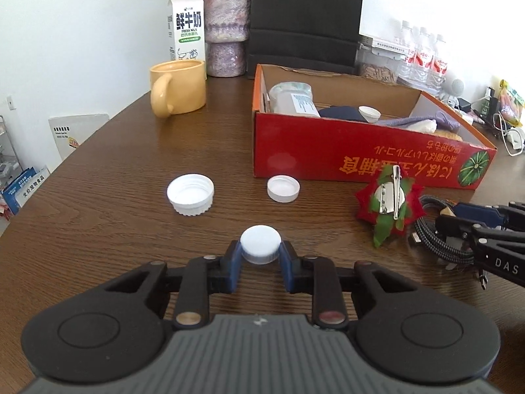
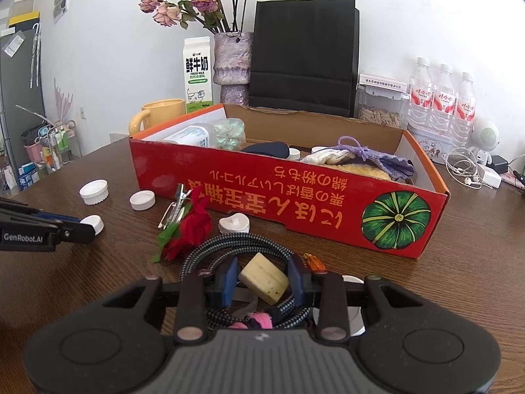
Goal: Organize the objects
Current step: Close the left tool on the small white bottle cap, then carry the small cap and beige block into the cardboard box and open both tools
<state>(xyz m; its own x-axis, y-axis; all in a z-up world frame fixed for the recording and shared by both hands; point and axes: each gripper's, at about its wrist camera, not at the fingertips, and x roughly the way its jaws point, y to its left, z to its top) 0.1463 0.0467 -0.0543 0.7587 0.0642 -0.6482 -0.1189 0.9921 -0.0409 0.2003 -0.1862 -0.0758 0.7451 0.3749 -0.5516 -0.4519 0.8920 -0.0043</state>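
Left gripper point(image 1: 261, 252) pinches the cap point(image 1: 261, 243), lower centre; lift straight, then carry to the box point(image 1: 328, 151), upper right. Right gripper point(image 2: 262, 279) clamps a cork point(image 2: 263, 278).

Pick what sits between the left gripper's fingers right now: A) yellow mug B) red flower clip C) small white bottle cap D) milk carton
C: in the left wrist view the blue fingers of the left gripper flank and touch the small white cap on both sides.
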